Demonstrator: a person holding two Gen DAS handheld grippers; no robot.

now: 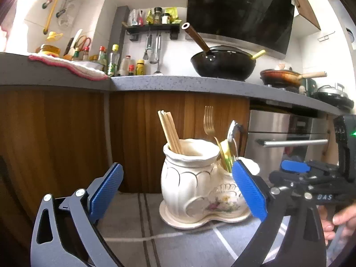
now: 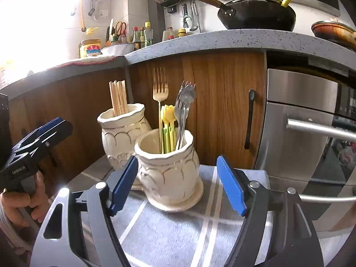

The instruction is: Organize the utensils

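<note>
A cream ceramic double-pot utensil holder (image 1: 191,184) stands on a grey striped cloth. Its one pot (image 2: 121,133) holds wooden chopsticks (image 1: 170,133), also in the right wrist view (image 2: 119,99). The other pot (image 2: 169,169) holds a gold fork (image 2: 159,91), silver forks (image 2: 184,104) and yellow-green plastic utensils (image 2: 168,126). My left gripper (image 1: 178,191) is open and empty, just in front of the holder. My right gripper (image 2: 178,182) is open and empty, its pads either side of the fork pot without touching.
The grey striped cloth (image 2: 178,233) covers a low surface. Behind it are wooden cabinet doors (image 1: 144,122) and a steel oven with a bar handle (image 2: 320,129). A counter above carries a black wok (image 1: 222,64), bottles and a pan.
</note>
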